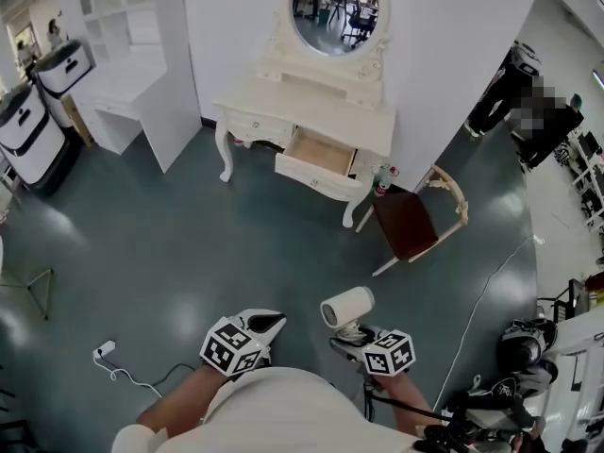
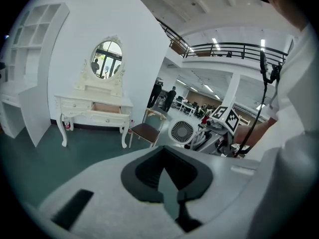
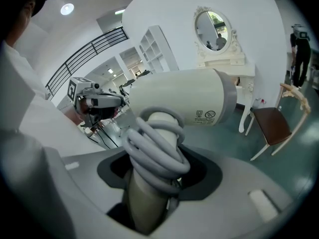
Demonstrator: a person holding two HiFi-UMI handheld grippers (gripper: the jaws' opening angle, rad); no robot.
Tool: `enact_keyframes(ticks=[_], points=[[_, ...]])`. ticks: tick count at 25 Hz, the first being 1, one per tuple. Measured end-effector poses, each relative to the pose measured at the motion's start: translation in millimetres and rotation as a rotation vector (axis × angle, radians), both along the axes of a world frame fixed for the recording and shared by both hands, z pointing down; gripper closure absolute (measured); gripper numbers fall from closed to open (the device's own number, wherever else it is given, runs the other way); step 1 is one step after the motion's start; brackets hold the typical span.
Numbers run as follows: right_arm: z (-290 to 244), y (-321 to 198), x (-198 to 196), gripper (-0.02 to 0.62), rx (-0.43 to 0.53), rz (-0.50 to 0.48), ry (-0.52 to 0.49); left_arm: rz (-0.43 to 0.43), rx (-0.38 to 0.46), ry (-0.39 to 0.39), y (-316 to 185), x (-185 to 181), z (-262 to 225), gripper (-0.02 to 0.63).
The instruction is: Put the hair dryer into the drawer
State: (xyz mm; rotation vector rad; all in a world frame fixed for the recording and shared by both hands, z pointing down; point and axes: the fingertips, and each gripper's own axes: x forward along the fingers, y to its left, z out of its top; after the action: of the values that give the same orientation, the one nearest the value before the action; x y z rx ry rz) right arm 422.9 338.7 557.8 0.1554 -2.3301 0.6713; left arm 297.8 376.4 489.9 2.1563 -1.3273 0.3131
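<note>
The cream hair dryer (image 1: 347, 307) (image 3: 184, 101) stands upright in my right gripper (image 1: 356, 335) (image 3: 152, 183), which is shut on its handle; a grey cord is wound around that handle. The dryer's rear grille (image 2: 182, 131) also shows in the left gripper view. My left gripper (image 1: 262, 325) (image 2: 167, 183) is beside it on the left, its jaws together with nothing between them. Several steps ahead, the white dressing table (image 1: 311, 102) (image 3: 224, 61) stands against the wall with its middle drawer (image 1: 319, 154) (image 2: 105, 107) pulled open, its wooden inside showing.
A brown-seated chair (image 1: 411, 223) (image 2: 144, 131) stands to the right of the table. A white shelf desk (image 1: 132, 74) is at the back left, two white machines (image 1: 28, 135) further left. A power strip with cable (image 1: 106, 349) lies on the floor. A person (image 1: 543, 111) stands far right.
</note>
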Motion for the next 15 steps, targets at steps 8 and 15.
enact_keyframes(ticks=[8,15], points=[[-16,-73,-95,0.359,0.036,0.079,-0.010,0.011,0.004,-0.021,-48,-113,5,0.611],[-11,-117,-136,0.359,0.019,0.085,0.028,0.011,-0.027,0.010,-88,-157,20,0.611]])
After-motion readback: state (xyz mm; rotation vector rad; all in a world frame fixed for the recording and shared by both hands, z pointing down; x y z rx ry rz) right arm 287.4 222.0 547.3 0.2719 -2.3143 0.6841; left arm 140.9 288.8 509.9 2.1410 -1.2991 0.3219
